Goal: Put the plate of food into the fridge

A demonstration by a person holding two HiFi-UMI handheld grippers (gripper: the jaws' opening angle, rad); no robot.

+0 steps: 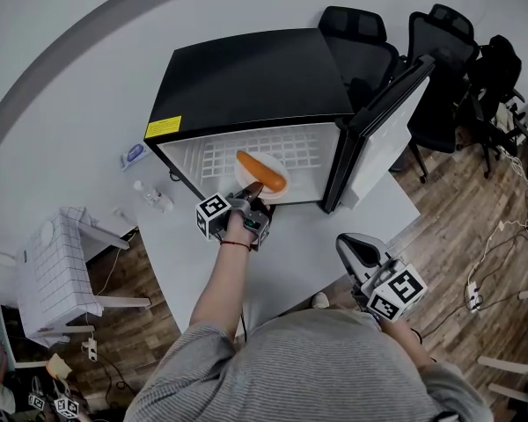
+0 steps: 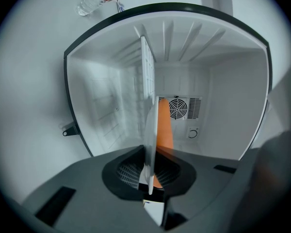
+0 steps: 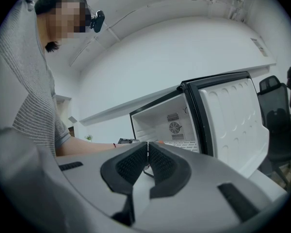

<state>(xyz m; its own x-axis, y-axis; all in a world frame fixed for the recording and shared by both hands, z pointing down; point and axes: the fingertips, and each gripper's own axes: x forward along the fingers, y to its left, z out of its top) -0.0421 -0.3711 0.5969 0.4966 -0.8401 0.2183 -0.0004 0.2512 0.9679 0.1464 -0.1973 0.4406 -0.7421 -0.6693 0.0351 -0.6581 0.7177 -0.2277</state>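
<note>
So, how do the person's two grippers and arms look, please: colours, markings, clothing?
The left gripper has a dark grey body, the right gripper a light grey one. Both have black ribbed pads. Each carries a white cube with black square markers. The person wears a grey striped short-sleeved shirt, a thin red band on the left wrist and what looks like a dark band on the right wrist.

A white table (image 1: 308,244) is carrying a black fridge (image 1: 246,82) with its door standing open. A clear bottle (image 1: 154,198) is lying on the tabletop just beside it. The plate (image 1: 243,178) is sitting at the front edge of the fridge's wire shelf (image 1: 216,158) — whether it is touching is unclear. Black chairs (image 1: 361,47) are standing on the wooden floor (image 1: 458,209).
</note>
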